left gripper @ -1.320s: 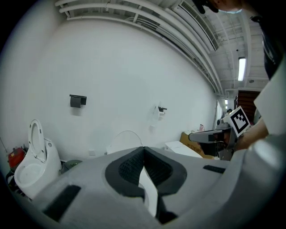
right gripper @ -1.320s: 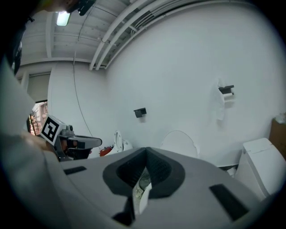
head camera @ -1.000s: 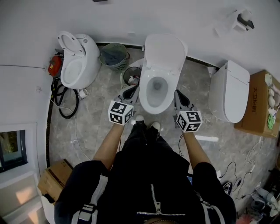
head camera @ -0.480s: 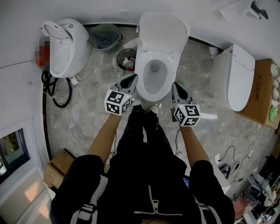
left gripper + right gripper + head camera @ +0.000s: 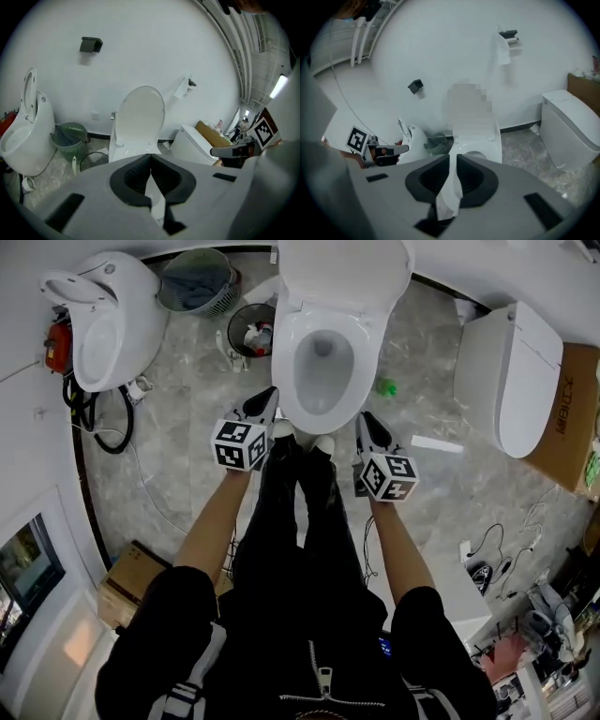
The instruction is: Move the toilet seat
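A white toilet (image 5: 323, 371) stands ahead with its lid (image 5: 342, 273) raised against the wall; the ring round the bowl lies flat. My left gripper (image 5: 269, 397) is by the bowl's front left, shut and empty. In the left gripper view the left gripper (image 5: 150, 157) points at the lid (image 5: 140, 115). My right gripper (image 5: 367, 420) is by the bowl's front right. In the right gripper view the right gripper (image 5: 453, 157) shows a narrow gap; its jaws are opening with nothing between them, and the bowl (image 5: 476, 150) lies beyond.
A second toilet (image 5: 98, 324) with its lid up stands at the left, a closed one (image 5: 511, 376) at the right. A green basket (image 5: 195, 282) and a black wire bin (image 5: 248, 334) sit left of the bowl. Cardboard boxes (image 5: 572, 418) (image 5: 127, 582), hoses (image 5: 98, 423) and floor cables lie around.
The person has stepped closer, so the toilet sits higher in the head view. Both grippers have kept their places at either side of the bowl's front.
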The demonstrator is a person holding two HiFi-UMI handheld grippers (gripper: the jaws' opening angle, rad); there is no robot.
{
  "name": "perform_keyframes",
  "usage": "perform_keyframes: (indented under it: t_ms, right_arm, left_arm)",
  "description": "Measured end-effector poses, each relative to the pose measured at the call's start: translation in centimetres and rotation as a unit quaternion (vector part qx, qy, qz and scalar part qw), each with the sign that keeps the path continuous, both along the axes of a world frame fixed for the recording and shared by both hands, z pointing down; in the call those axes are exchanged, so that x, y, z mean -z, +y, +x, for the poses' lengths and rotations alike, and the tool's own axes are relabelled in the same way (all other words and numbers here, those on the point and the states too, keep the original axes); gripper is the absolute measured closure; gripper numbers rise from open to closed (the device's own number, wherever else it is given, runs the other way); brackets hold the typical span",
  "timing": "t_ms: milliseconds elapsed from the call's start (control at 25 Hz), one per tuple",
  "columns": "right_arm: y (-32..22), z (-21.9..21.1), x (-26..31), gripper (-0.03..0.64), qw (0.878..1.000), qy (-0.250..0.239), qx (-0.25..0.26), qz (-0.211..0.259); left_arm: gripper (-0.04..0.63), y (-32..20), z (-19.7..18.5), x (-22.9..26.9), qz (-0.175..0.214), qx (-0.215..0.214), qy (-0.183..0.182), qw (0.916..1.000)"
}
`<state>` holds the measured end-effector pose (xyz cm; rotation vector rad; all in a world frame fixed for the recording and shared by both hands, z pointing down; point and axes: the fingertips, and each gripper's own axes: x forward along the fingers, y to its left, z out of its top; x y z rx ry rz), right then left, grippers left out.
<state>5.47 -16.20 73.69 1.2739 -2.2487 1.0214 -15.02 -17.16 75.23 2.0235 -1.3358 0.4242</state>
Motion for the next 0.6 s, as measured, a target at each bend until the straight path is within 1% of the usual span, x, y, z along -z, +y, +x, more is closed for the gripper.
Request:
perform_keyframes:
  t_ms: [40, 80, 120, 160, 200, 280, 320, 400, 480, 520, 600]
  right_arm:
    - [0.2, 0.0, -1.5, 0.555, 1.000, 0.000, 0.000, -0.016]
    - [0.4, 0.1, -3.1, 0.530, 0.999, -0.003, -0.003, -0.035]
    - [0.6, 0.1, -4.8, 0.490, 0.998, -0.008, -0.011, -0.057]
    - [0.7, 0.2, -6.5, 0.449, 0.996, -0.018, -0.024, -0.079]
    - [0.9, 0.3, -8.1, 0.412, 0.994, -0.029, -0.037, -0.100]
    - [1.2, 0.5, -11.3, 0.378, 0.987, -0.049, -0.056, -0.140]
    - [1.7, 0.6, -12.8, 0.363, 0.984, -0.052, -0.061, -0.157]
    - [2.6, 0.8, -15.9, 0.348, 0.980, -0.046, -0.061, -0.184]
    - [3.3, 0.5, -18.8, 0.325, 0.976, -0.042, -0.057, -0.207]
    - [3.7, 0.4, -20.3, 0.325, 0.973, -0.041, -0.057, -0.221]
    - [4.4, 0.7, -23.2, 0.319, 0.964, -0.046, -0.075, -0.252]
  left_arm:
    - [0.591, 0.2, -0.3, -1.5, -0.013, 0.009, 0.002, 0.9999]
    - [0.575, 0.4, -0.5, -3.1, -0.027, 0.018, 0.009, 0.9994]
    - [0.462, 0.5, -0.7, -4.7, -0.045, 0.028, 0.021, 0.9984]
    - [0.380, 0.8, -0.9, -6.4, -0.065, 0.039, 0.035, 0.9965]
    - [0.356, 1.0, -1.2, -8.1, -0.086, 0.049, 0.049, 0.9939]
    - [0.359, 1.7, -1.5, -11.7, -0.126, 0.074, 0.070, 0.9868]
    - [0.358, 2.3, -1.7, -13.7, -0.146, 0.090, 0.081, 0.9818]
    - [0.353, 3.3, -2.0, -17.2, -0.183, 0.128, 0.114, 0.9682]
    - [0.344, 4.0, -2.5, -20.3, -0.210, 0.161, 0.142, 0.9538]
    - [0.339, 4.4, -2.7, -21.7, -0.222, 0.171, 0.150, 0.9483]
    - [0.337, 5.0, -2.9, -24.2, -0.239, 0.177, 0.156, 0.9418]
